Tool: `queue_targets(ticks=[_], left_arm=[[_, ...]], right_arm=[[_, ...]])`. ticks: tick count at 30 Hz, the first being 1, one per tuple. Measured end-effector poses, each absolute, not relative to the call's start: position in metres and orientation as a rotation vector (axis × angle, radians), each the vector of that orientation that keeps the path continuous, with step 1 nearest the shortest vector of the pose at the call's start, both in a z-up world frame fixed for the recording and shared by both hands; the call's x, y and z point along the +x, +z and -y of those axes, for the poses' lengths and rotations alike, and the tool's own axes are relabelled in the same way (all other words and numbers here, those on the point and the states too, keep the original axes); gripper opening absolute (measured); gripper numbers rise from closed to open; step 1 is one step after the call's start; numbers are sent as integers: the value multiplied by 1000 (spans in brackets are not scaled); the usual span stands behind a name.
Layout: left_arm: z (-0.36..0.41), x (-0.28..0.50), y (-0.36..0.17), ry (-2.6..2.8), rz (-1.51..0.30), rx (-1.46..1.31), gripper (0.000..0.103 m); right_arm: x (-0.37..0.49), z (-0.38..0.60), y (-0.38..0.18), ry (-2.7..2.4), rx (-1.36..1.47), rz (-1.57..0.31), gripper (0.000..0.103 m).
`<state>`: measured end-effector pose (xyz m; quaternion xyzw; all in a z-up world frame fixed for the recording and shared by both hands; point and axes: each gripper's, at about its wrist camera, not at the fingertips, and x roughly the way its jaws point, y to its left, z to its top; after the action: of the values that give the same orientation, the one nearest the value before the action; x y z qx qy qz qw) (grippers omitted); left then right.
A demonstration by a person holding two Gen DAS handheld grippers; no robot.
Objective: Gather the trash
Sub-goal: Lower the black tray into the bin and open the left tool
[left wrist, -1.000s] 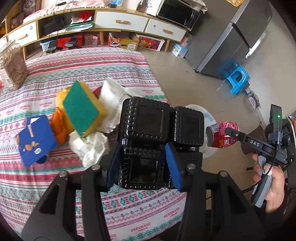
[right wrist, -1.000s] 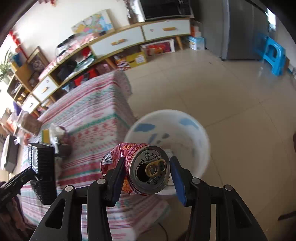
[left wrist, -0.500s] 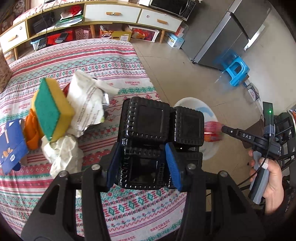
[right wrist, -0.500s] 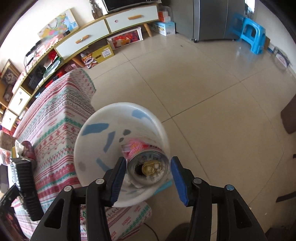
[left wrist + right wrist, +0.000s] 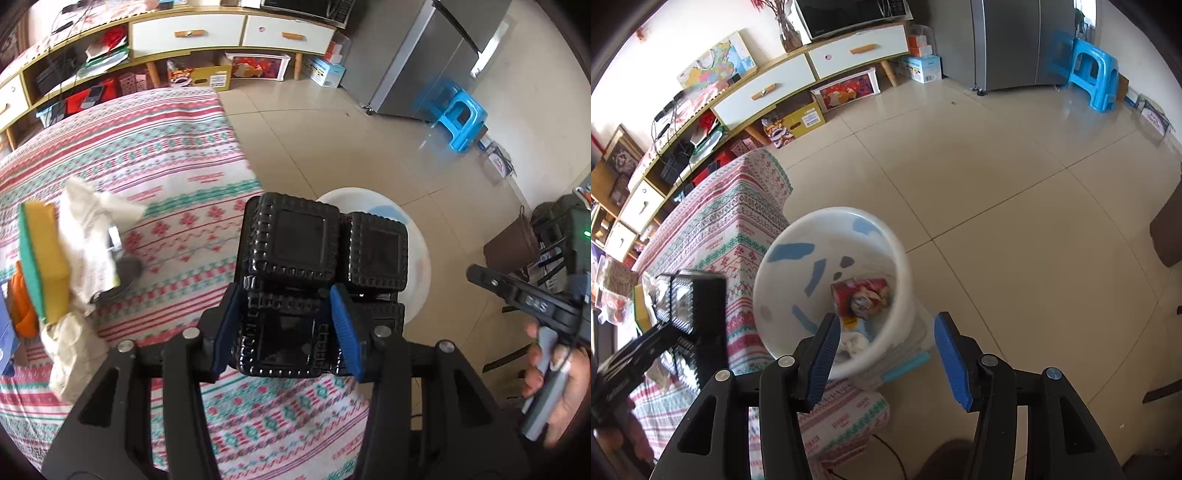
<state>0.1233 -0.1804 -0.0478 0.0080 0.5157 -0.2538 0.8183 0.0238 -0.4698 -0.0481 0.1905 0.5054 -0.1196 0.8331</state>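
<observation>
Item: black tray (image 5: 317, 280), clamped in my left tongs (image 5: 284, 328) beside the bin (image 5: 905, 266), held ready to drop. Right tongs (image 5: 884, 350), over the bin, have just been opening, nothing between them. Can (image 5: 862, 297) lies inside the bin.

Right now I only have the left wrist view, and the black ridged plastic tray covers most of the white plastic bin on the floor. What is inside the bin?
Observer: In the right wrist view, a crushed red drink can lies inside the white bin.
Operator: Is the right gripper holding anything?
Observer: No. The right gripper is open above the bin; its jaws have just been opening, with nothing between them.
Operator: Anything else in there?
Observer: Crumpled white paper lies beside the can, on the side nearer the gripper.
</observation>
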Motion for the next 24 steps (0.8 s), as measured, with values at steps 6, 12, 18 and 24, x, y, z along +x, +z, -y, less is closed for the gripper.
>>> queue_targets(ticks=[6,12,18,24], left_arm=[[213,129,-56,-568,-1105,28,51],[234,131,-61,-588,-1067,58,51],[234,136,-61,-561,-1023,71,88],[222,135,-55,-539,-1018,88,91]], right_arm=[[11,480,-45,-262,444,-1059,59],[5,487,-43,-272,470,-1048,60],[7,482,-42,-269,456,-1043,61],[15,476,-42,-261,438,-1047,63]])
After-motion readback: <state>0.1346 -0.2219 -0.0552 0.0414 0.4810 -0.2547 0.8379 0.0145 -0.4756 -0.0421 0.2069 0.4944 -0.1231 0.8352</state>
